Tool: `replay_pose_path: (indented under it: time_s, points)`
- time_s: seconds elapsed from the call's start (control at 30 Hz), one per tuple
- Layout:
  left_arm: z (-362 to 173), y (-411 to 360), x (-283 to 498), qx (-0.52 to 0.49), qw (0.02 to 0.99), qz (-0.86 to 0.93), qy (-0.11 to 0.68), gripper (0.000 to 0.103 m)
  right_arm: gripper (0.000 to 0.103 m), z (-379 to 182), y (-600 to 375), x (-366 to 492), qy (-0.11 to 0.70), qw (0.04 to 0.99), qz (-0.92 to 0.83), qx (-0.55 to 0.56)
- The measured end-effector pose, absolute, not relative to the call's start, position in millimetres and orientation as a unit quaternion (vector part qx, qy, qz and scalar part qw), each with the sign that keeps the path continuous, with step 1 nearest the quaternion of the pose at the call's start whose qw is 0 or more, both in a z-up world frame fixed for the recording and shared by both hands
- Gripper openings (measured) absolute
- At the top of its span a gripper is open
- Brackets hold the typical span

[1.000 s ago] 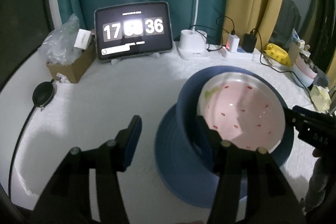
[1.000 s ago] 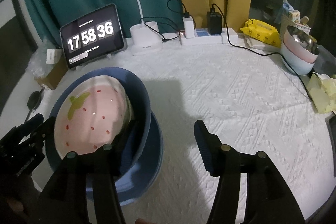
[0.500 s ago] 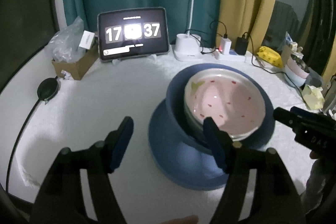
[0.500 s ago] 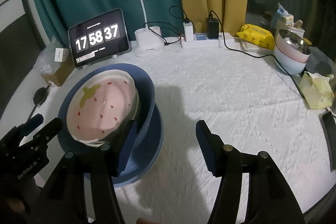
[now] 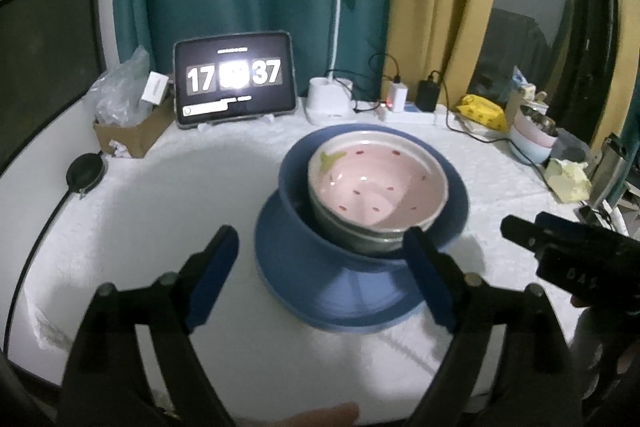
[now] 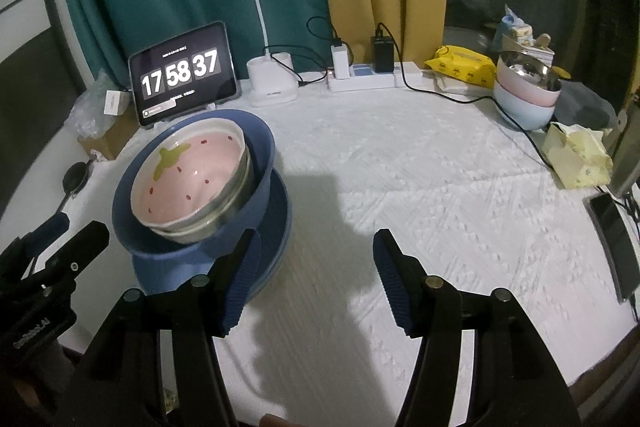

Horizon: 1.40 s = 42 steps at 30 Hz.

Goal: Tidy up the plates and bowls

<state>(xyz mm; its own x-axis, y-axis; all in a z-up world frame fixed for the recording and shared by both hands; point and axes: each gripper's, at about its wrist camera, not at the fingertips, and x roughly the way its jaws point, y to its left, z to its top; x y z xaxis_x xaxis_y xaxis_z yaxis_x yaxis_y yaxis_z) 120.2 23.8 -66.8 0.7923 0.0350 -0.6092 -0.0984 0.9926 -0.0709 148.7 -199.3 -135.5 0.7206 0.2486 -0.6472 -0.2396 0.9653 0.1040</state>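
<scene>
A pink strawberry bowl [image 5: 380,183] sits in a metal bowl [image 5: 340,227], inside a blue bowl [image 5: 292,195], on a blue plate [image 5: 340,291] on the white cloth. My left gripper [image 5: 322,267] hovers at the stack's near side. Its jaws are opening and the pads touch nothing. In the right wrist view the pink bowl [image 6: 188,175] and blue plate [image 6: 276,223] stand at the left. My right gripper [image 6: 318,279] is open over bare cloth just right of the plate. The left gripper's fingers [image 6: 52,247] show at that view's left edge.
A tablet clock [image 5: 236,79], a desk lamp [image 5: 332,103] and a power strip [image 6: 372,79] with cables line the back. A cardboard box [image 5: 132,135] stands at the back left. More stacked bowls [image 6: 524,91], yellow tissue [image 6: 576,155] and a phone [image 6: 612,243] lie at the right.
Both grippers have drawn back from the stack. The left jaws have widened and its right finger has come off the blue bowl's rim. The bowls now sit more level.
</scene>
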Motion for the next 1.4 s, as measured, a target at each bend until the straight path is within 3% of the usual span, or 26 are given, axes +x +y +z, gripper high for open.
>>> replay_pose_path:
  time_s: [0.6, 1.4]
  points:
    - [-53.2, -7.3, 69.9, -0.030, 0.959, 0.010, 0.280, 0.086, 0.062, -133.1, -219.7, 97.2, 0.321, 0.939, 0.121, 0.000]
    - [7.7, -34.4, 9.5, 0.008, 0.985, -0.019, 0.171, 0.086, 0.062, -78.6, -264.9, 31.3, 0.222, 0.971, 0.090, 0.012]
